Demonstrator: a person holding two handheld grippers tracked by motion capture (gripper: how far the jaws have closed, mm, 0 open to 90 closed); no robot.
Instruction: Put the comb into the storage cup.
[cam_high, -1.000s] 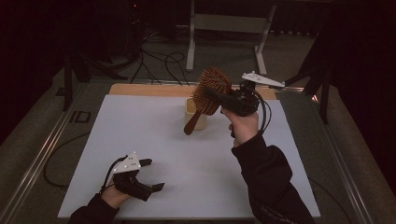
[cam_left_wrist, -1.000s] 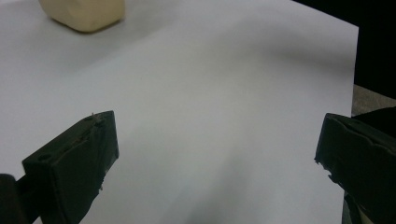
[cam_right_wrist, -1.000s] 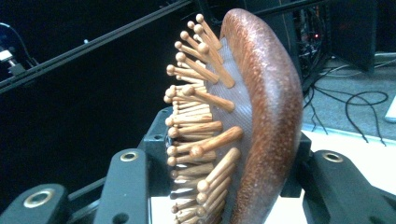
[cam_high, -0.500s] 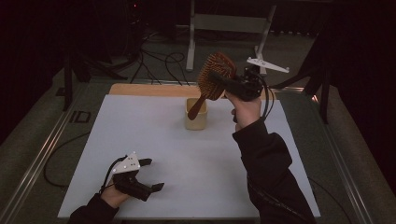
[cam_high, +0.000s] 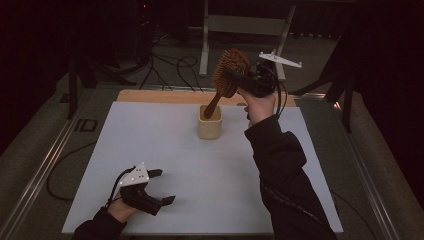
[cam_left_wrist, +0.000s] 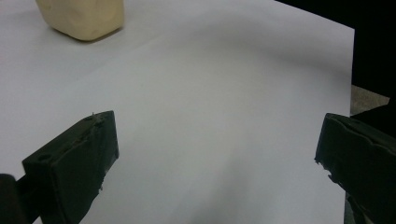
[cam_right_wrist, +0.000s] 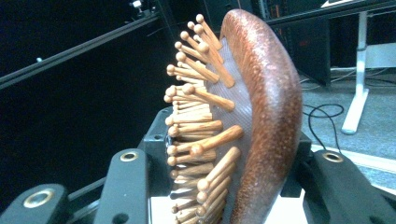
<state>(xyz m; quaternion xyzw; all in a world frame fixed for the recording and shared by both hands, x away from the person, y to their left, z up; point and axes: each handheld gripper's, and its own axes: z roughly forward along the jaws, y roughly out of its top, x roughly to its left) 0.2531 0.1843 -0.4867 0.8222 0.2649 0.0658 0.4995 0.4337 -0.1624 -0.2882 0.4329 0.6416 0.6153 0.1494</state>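
White table sheet (cam_high: 165, 150), near edge: left gripper (cam_high: 159, 187) resting on it, jaws wide apart, nothing between them. In left gripper view just bare sheet ahead, cream cup (cam_left_wrist: 84, 18) at top.

Mid-table: cream cup upright, well apart from left gripper.

Far side: right gripper (cam_high: 235, 77) raised, jaws clamped on the head of the wooden hairbrush (cam_high: 227, 75); pins and brown back sit between jaws in right gripper view. Handle slants down, tip at or just inside the cup mouth, can't tell which.

Guess: either lowering the brush in or pulling it out. Left gripper idle.
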